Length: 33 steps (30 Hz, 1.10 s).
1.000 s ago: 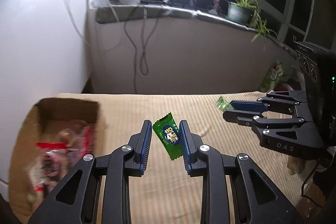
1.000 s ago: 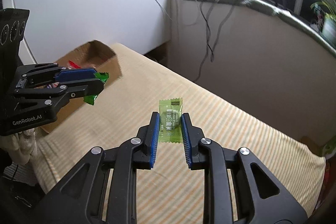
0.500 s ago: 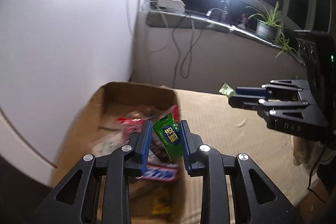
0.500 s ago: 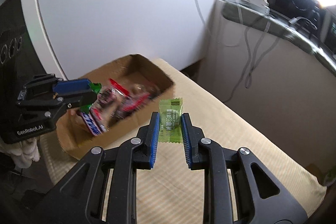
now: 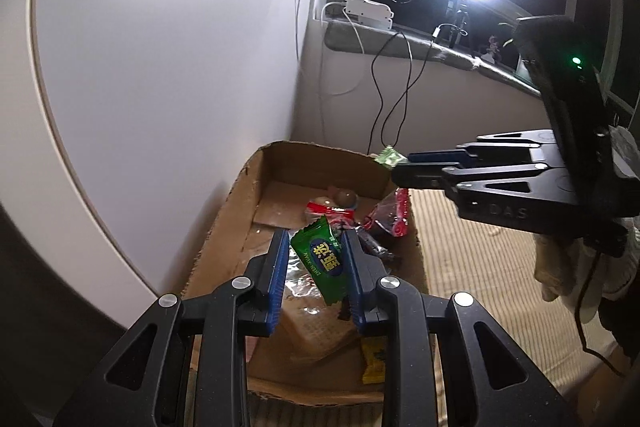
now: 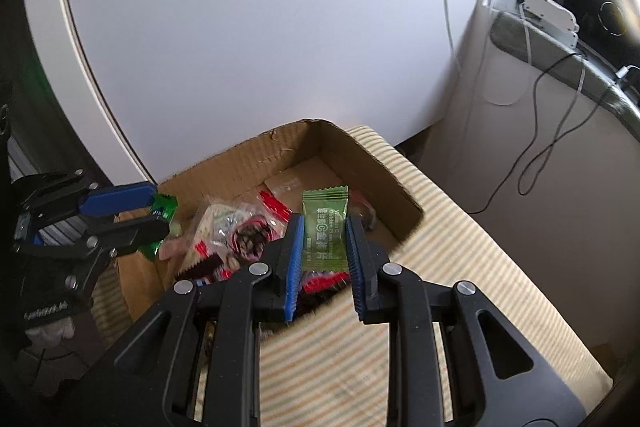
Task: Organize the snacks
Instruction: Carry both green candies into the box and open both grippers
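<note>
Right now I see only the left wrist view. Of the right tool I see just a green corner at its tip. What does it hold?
Observer: The right tool is shut on a light green packet, upright, with its printed face toward the camera.
Operator: Is this packet over the box?
Observer: It shows in front of the open cardboard box, with red snack wrappers behind it. I cannot tell its height.
Operator: How does my left tool look from that side?
Observer: The left tool grips the dark green packet at the box's left wall. The packet sticks out above and below the fingers.
</note>
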### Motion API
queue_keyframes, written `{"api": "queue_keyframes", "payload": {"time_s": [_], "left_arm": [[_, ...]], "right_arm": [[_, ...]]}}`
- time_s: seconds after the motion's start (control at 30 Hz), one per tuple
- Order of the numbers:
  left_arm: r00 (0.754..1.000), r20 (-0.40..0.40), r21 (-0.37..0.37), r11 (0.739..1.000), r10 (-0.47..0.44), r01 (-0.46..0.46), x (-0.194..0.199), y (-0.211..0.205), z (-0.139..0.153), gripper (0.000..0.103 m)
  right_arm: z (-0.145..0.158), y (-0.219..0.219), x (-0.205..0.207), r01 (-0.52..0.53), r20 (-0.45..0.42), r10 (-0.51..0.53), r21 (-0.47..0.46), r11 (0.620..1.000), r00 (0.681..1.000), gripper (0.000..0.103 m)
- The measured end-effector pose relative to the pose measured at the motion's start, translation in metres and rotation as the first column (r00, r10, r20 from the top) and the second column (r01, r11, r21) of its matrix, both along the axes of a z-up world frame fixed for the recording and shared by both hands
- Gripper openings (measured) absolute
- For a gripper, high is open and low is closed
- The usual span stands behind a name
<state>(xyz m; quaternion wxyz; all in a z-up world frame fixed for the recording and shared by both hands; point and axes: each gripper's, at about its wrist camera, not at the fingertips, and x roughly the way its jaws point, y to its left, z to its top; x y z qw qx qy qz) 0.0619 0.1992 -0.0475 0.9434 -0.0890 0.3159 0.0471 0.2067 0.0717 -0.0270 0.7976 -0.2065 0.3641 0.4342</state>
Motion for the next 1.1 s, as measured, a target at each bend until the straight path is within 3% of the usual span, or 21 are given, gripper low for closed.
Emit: {"api": "queue_keyframes", "payload": {"time_s": [0.47,0.57,0.63,0.73,0.87,1.1], "left_arm": [[1.0,0.0,0.021,1.0,0.01,-0.01,-0.001,-0.002,0.004,0.027],[1.0,0.0,0.033,0.999,0.023,-0.023,-0.002,-0.003,0.004,0.03],[0.999,0.002,0.039,0.999,0.035,-0.035,-0.003,-0.003,0.005,0.045],[0.999,0.006,0.039,0.998,0.043,-0.043,-0.005,-0.003,0.007,0.05],[0.999,0.011,0.048,0.998,0.048,-0.049,-0.007,-0.004,0.009,0.058],[0.998,0.019,0.052,0.997,0.059,-0.06,-0.012,-0.006,0.012,0.067]], "right_arm": [[-0.01,0.017,0.005,-0.013,-0.04,0.014,0.005,1.0,0.999,0.025],[-0.009,0.015,0.004,-0.016,-0.04,0.017,0.009,1.0,0.999,0.038],[-0.007,0.012,0.001,-0.01,-0.027,0.01,0.016,1.0,1.0,0.05],[-0.005,0.008,-0.002,-0.008,-0.025,0.009,0.021,1.0,1.0,0.051],[0.0,0.001,-0.006,0.006,-0.003,-0.006,0.035,0.999,1.0,0.071],[0.004,-0.011,-0.014,0.027,0.001,-0.027,0.052,0.998,1.0,0.074]]}}
